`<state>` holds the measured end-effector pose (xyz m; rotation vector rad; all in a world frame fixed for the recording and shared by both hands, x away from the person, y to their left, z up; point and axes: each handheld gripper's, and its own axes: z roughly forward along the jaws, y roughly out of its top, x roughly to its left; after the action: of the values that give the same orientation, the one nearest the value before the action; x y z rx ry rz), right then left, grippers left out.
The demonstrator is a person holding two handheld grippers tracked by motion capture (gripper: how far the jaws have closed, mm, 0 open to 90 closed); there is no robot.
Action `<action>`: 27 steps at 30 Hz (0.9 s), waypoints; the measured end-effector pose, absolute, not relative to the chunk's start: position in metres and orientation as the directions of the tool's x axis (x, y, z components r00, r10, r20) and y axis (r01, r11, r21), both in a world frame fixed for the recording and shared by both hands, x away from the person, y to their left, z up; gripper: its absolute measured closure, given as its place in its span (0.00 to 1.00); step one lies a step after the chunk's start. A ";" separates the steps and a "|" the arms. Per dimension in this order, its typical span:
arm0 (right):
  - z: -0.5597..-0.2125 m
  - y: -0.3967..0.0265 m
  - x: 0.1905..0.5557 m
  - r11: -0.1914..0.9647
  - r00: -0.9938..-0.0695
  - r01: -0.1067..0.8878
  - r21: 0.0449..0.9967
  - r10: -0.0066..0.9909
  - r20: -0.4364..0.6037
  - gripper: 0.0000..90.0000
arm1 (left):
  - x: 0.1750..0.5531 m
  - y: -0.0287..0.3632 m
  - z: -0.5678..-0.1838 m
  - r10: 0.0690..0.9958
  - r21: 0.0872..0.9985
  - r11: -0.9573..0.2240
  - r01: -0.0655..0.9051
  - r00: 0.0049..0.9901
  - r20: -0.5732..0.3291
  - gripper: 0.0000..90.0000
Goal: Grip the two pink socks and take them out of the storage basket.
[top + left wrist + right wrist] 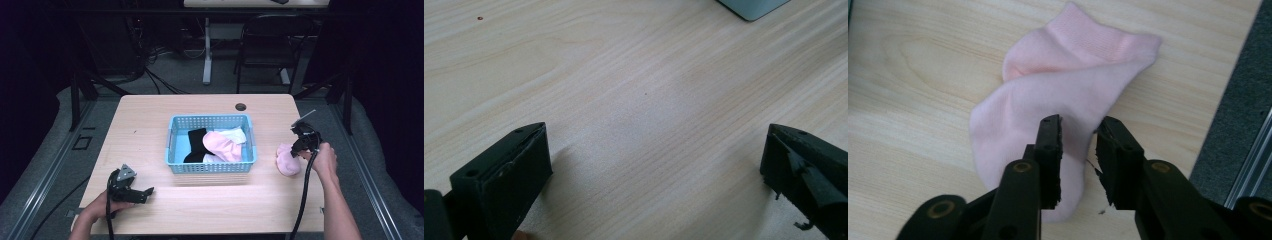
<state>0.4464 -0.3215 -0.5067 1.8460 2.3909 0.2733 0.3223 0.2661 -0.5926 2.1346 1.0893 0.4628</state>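
Right now my right gripper (1079, 131) hangs over the pink sock (1058, 100) right of the basket (210, 167), jaws narrowly apart, empty; they may pinch one layer, unfolding it. Left gripper (654, 165) gapes empty.

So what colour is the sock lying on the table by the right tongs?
Pale pink; the sock shows best in the right gripper view.

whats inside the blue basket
In the blue basket: a pink sock on top, a black sock, and a white sock. Anything beneath them is covered.
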 end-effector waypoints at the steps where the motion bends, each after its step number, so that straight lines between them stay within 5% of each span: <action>1: -0.504 -0.323 0.445 0.248 -0.257 0.947 0.205 0.966 0.017 0.72 | 0.322 0.266 -0.593 0.811 0.713 -0.413 0.566 0.585 0.005 0.00; 4: -0.496 -0.329 0.437 0.234 -0.248 0.943 0.236 0.968 0.032 0.54 | 0.322 0.266 -0.593 0.811 0.714 -0.412 0.566 0.585 0.004 0.00; 7: -0.492 -0.330 0.431 0.222 -0.241 0.940 0.260 0.970 0.043 0.48 | 0.322 0.266 -0.593 0.811 0.713 -0.413 0.566 0.585 0.004 0.00; 8: -0.486 -0.330 0.427 0.227 -0.248 0.932 0.281 0.968 0.039 0.38 | 0.322 0.266 -0.593 0.811 0.713 -0.412 0.567 0.585 0.004 0.00; 14: -0.471 -0.325 0.417 0.246 -0.273 0.911 0.330 0.961 0.037 0.22 | 0.322 0.266 -0.593 0.812 0.714 -0.410 0.568 0.583 0.002 0.00; 27: -0.423 -0.302 0.409 0.300 -0.355 0.848 0.436 0.934 0.048 0.03 | 0.322 0.266 -0.593 0.811 0.714 -0.412 0.567 0.584 0.004 0.00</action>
<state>0.4095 -0.3018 -0.4229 1.6408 2.3515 0.5816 0.3222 0.2660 -0.5927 2.1334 1.0904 0.4624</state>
